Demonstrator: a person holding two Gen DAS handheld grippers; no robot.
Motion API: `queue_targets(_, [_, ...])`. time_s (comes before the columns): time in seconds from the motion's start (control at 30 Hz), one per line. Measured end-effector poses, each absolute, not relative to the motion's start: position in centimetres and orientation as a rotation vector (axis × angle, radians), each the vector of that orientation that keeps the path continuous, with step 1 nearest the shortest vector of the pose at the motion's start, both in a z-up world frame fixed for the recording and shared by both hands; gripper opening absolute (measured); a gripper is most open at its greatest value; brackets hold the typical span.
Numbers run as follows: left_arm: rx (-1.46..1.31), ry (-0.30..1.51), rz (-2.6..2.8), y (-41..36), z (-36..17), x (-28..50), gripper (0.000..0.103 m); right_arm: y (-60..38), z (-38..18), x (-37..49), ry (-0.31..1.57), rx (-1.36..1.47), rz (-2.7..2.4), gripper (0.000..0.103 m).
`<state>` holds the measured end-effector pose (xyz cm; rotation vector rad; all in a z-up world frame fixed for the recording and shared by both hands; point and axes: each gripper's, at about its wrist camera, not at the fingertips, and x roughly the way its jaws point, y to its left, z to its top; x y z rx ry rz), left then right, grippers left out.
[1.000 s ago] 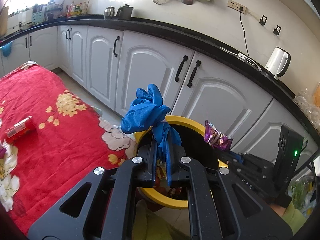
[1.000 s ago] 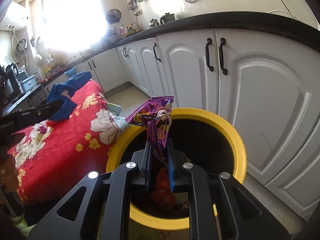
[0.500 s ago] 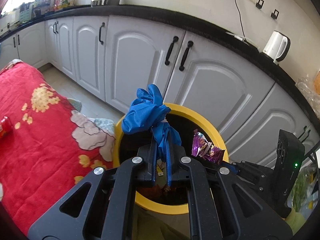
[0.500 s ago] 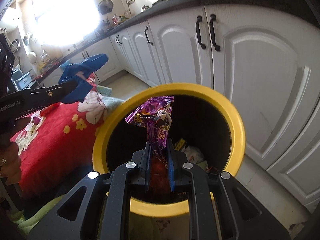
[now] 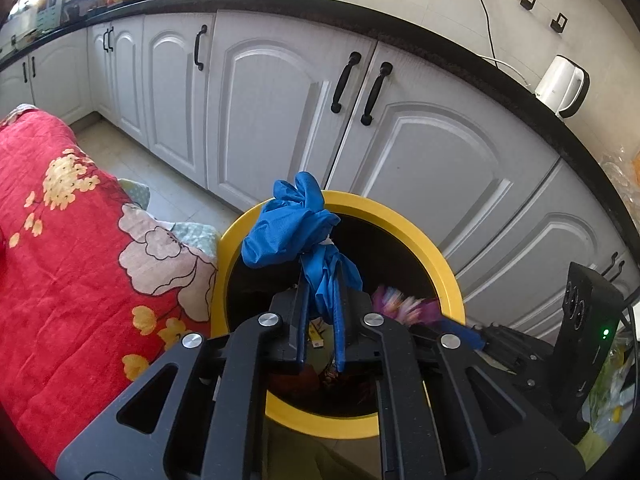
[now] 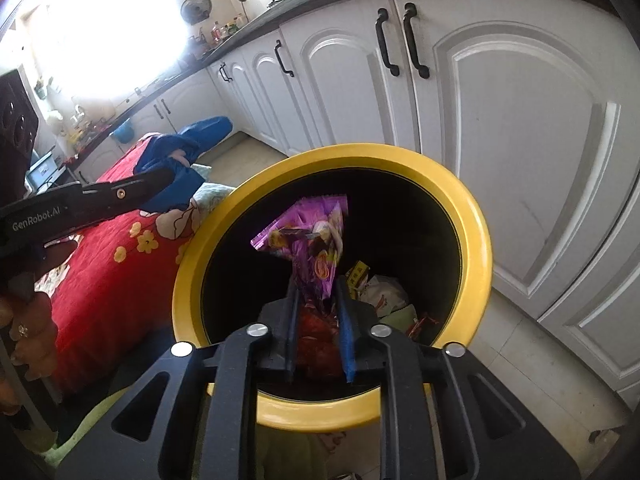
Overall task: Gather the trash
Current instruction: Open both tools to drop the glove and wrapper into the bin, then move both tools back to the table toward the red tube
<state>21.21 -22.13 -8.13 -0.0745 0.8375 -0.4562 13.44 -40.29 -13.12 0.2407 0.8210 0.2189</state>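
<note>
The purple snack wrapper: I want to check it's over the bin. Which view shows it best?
The right wrist view: the purple snack wrapper is sharp, framed by the yellow-rimmed bin, between the right gripper fingers. The left wrist view shows only a blur.

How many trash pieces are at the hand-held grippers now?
2: a blue glove in the left hand-held gripper, a purple wrapper loose between the fingers of the right hand-held gripper, both over the yellow bin.
</note>
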Motion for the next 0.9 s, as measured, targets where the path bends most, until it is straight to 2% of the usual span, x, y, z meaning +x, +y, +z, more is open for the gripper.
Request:
queue_targets(0.03, [-0.076, 0.837, -0.452, -22.1, -8.2, 21.2, 0.015, -40.4, -13.0, 13.4, 0.815, 0.241, 0.211, 0.032])
queue_targets(0.07, [-0.082, 0.837, -0.451, -21.9, -8.2, 21.2, 0.021, -40.5, -12.9, 13.3, 0.809, 0.241, 0.204, 0.034])
queue_targets(0.13, [-0.098, 0.833, -0.441, -21.6, -8.1, 21.3, 0.045, -40.6, -12.7, 13.2, 0.801, 0.243, 0.195, 0.038])
queue_targets(0.2, [-0.104, 0.833, -0.431, -21.3, -8.1, 21.3, 0.048, -40.8, -12.5, 13.1, 0.792, 0.244, 0.182, 0.042])
queue_targets(0.27, [-0.107, 0.834, -0.417, -20.9, -8.0, 21.2, 0.056, -41.0, -12.4, 13.1, 0.786, 0.248, 0.173, 0.045])
queue_targets(0.33, [-0.115, 0.831, -0.414, -20.5, -7.8, 20.9, 0.074, -41.1, -12.2, 13.0, 0.780, 0.253, 0.164, 0.055])
queue_targets(0.37, [-0.119, 0.829, -0.410, -20.2, -7.7, 20.8, 0.078, -41.1, -12.1, 13.0, 0.775, 0.254, 0.161, 0.057])
queue_targets(0.43, [-0.120, 0.827, -0.394, -19.8, -7.5, 20.5, 0.092, -41.0, -11.8, 13.0, 0.770, 0.248, 0.158, 0.062])
queue_targets(0.53, [-0.115, 0.822, -0.372, -19.0, -7.3, 20.1, 0.092, -40.8, -11.2, 12.8, 0.750, 0.235, 0.147, 0.072])
queue_targets(0.9, [-0.120, 0.788, -0.293, -15.4, -6.4, 18.3, 0.092, -38.8, -8.5, 12.4, 0.682, 0.176, 0.168, 0.082])
